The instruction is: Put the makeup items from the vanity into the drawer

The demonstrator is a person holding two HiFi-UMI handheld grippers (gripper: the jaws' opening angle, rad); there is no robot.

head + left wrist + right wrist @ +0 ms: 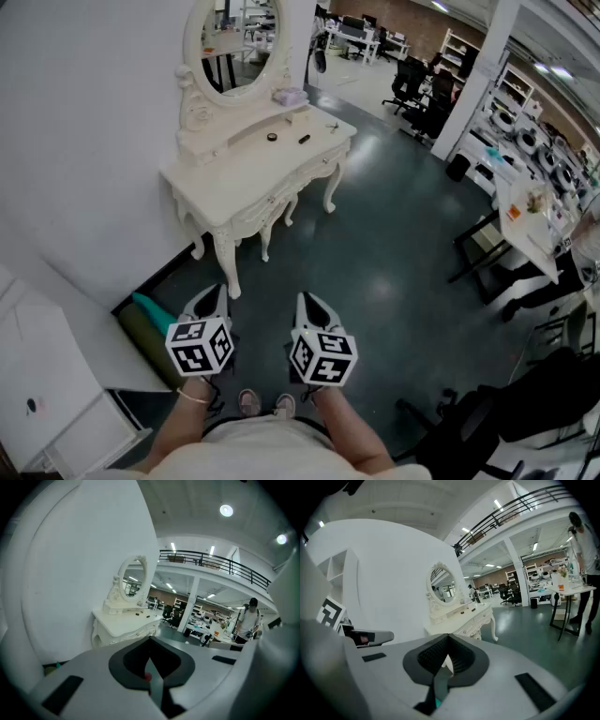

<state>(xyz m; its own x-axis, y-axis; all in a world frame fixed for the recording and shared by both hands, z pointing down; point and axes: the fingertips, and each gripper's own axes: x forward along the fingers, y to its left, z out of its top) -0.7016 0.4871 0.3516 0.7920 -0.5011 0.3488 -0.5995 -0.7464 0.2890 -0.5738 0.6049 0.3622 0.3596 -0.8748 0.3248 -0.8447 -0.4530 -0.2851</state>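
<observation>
The white vanity with an oval mirror stands against the wall, well ahead of me. On its top lie a small round dark item, a dark stick-shaped item and a tiny item. A pale box sits on its raised shelf. My left gripper and right gripper hover side by side over the dark floor, both shut and holding nothing. The vanity shows far beyond the left gripper, and the vanity likewise beyond the right gripper.
A teal and green roll lies by the wall beside a white cabinet. Desks and office chairs fill the right side. A person stands by a table at the right.
</observation>
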